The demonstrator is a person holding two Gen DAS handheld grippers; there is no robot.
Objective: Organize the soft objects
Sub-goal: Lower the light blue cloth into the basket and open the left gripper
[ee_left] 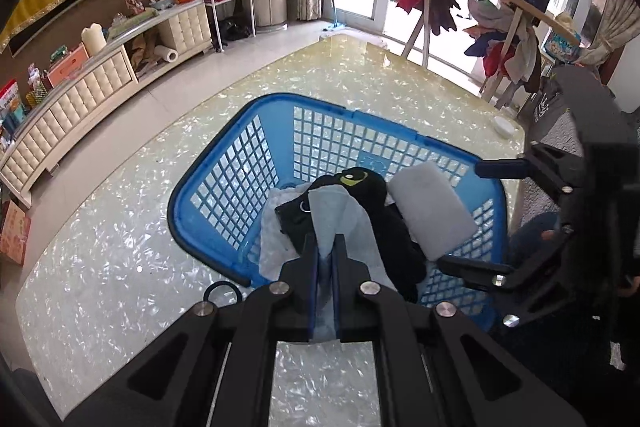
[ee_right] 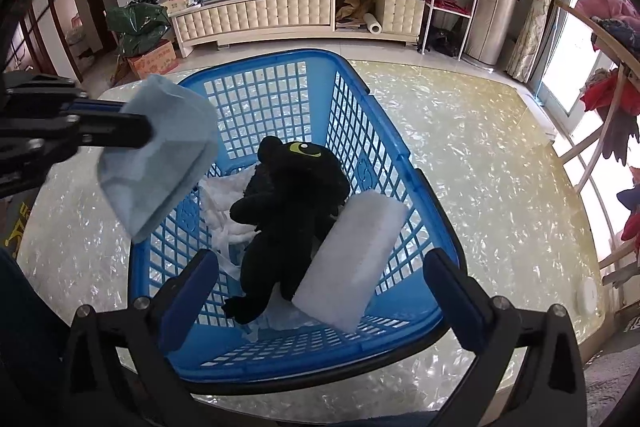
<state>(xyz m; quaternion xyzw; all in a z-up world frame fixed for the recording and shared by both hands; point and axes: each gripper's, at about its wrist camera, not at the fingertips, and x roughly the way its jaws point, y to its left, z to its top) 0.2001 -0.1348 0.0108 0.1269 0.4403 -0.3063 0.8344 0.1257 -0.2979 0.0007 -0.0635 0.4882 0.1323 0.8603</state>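
Only my right view shows the white sponge (ee_right: 352, 263) unblocked in the basket (ee_right: 404, 163), between wide-open, empty right gripper (ee_right: 320, 295) jaws; left gripper (ee_right: 154, 131) jaws pinch a blue cloth (ee_right: 160, 155).

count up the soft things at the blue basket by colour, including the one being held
Black: 1, the plush toy
White: 2, the foam pad and the crumpled cloth
Light blue: 1, the folded cloth pinched in the left gripper
Total: 4
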